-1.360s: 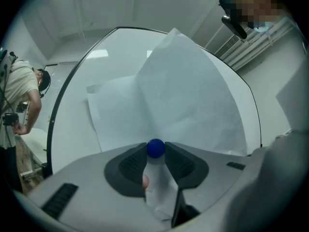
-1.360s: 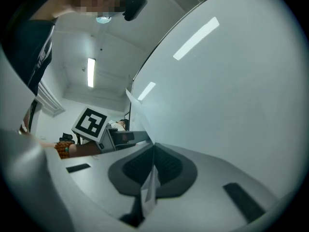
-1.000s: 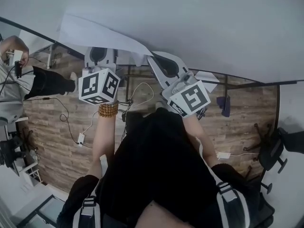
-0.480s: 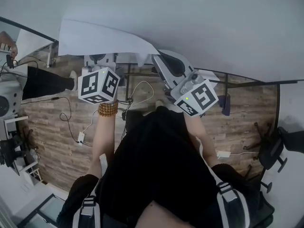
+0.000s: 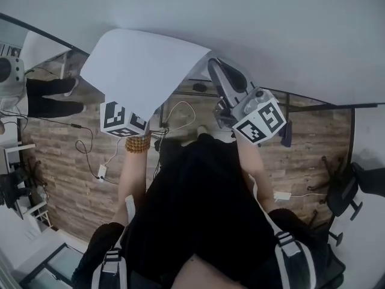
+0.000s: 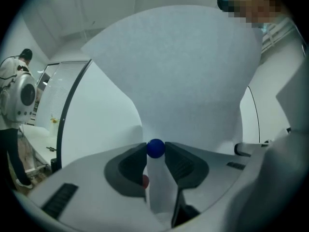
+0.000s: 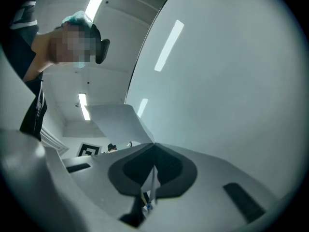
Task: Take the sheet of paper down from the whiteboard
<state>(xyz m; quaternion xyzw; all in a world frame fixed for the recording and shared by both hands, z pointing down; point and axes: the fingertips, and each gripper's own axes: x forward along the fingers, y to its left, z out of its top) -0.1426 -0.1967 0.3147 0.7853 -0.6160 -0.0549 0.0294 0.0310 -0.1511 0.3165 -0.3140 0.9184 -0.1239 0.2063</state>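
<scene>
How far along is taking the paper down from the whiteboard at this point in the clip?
Done: most of the sheet of paper curls away from the whiteboard, over the left hand-held gripper. In hand: the right hand-held gripper is shut on one corner; the left one's tips grip a blue round magnet at the sheet's lower edge. Left: whether that magnet still pins the sheet isn't visible; the sheet must come fully clear.

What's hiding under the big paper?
The left gripper: only its marker cube pokes out below the paper. From above its fingers are covered; its own view shows them pinching a blue ball.
</scene>
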